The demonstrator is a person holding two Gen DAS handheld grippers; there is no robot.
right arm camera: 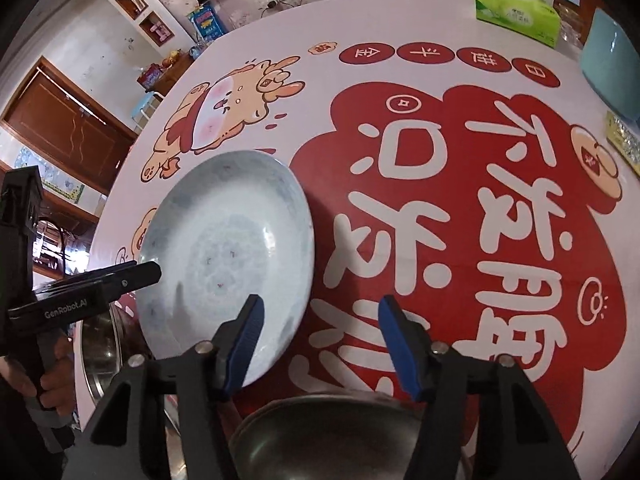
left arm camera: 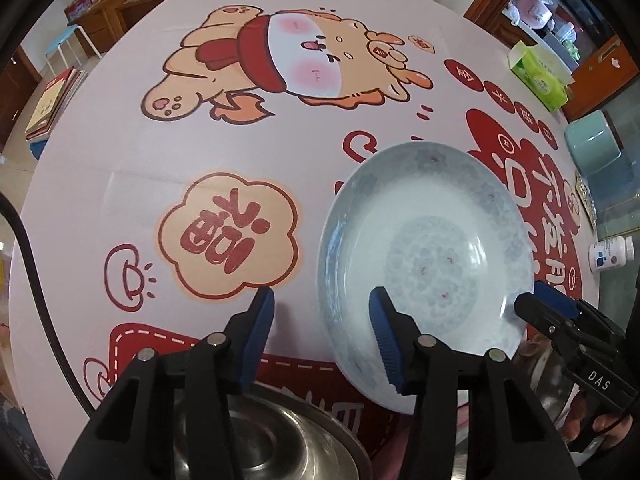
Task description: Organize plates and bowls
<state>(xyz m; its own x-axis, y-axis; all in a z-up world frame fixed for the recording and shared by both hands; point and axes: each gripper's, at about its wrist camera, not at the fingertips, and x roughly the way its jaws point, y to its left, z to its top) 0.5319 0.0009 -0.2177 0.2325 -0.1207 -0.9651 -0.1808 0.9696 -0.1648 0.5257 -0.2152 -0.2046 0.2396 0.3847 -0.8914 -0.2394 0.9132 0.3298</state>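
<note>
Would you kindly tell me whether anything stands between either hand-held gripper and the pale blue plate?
Nothing visible does: the plate lies bare, with its rim between the open fingers of the left hand-held gripper and the right hand-held gripper.

The round ceramic plate [left arm camera: 424, 264] is pale blue with mottled blue-grey flowers. The white round tablecloth [right arm camera: 280, 32] bears red clouds, white characters and a tan cartoon animal. The rectangular tissue pack [right arm camera: 516, 8] is lime green.
</note>
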